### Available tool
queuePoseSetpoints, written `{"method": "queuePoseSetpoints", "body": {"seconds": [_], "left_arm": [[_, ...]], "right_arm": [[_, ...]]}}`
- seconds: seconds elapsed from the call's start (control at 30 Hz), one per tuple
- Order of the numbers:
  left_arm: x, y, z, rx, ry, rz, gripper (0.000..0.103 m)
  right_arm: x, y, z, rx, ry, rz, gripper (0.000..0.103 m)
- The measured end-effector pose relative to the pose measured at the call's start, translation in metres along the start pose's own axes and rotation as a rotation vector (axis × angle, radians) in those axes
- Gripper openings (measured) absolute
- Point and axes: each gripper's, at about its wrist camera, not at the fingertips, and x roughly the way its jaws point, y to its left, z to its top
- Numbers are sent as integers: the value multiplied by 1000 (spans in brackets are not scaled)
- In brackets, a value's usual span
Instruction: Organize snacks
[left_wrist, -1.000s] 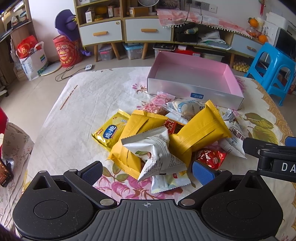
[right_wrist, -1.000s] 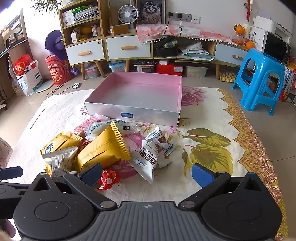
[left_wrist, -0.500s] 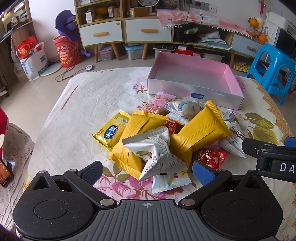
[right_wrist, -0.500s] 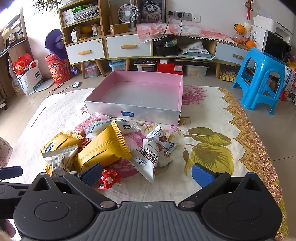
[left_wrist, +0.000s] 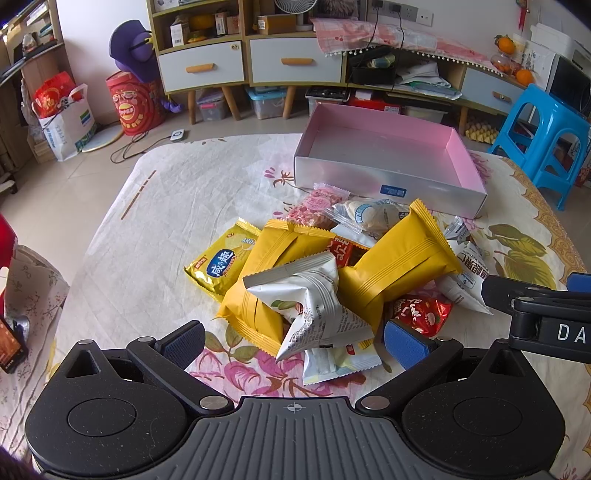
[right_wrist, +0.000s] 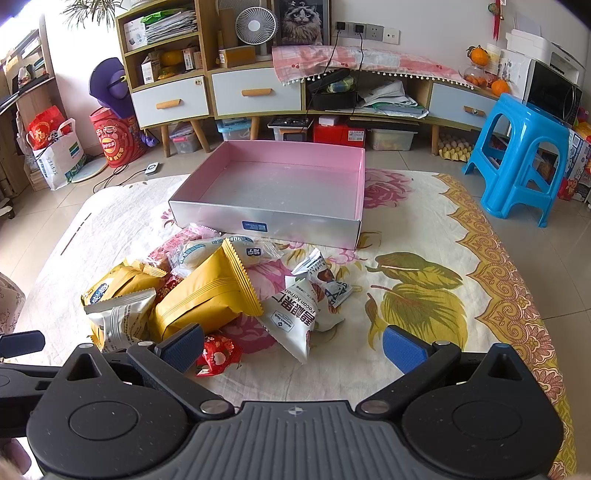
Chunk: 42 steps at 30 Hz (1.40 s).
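A pile of snack packets lies on the flowered tablecloth (left_wrist: 147, 229): two big yellow bags (left_wrist: 402, 258) (right_wrist: 207, 295), a silver-white packet (left_wrist: 314, 302), a yellow chips packet (left_wrist: 221, 262), a small red packet (left_wrist: 421, 314) (right_wrist: 218, 354) and a white nut packet (right_wrist: 295, 314). An empty pink box with silver walls (left_wrist: 388, 177) (right_wrist: 280, 218) stands behind the pile. My left gripper (left_wrist: 293, 343) is open just before the silver-white packet. My right gripper (right_wrist: 293, 347) is open near the white nut packet, holding nothing.
A blue plastic stool (right_wrist: 524, 162) stands beyond the table's right side. Cabinets with drawers (right_wrist: 255, 92) line the far wall. A red drum (left_wrist: 135, 103) and shopping bags (left_wrist: 62, 118) sit on the floor at left. The tablecloth right of the pile (right_wrist: 424, 295) is bare.
Both grippers have crept slightly forward toward the pile. Nothing was picked up or let go.
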Motion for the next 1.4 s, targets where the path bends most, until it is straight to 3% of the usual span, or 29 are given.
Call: {"method": "queuePoseSetpoints", "body": {"seconds": [1.03, 1.4], "left_arm": [[0, 4, 2, 10, -7, -10, 103], [16, 23, 19, 172, -48, -162, 103]], "right_arm": [[1, 0, 0, -1, 4, 0, 95], [5, 4, 14, -212, -27, 141, 95]]}}
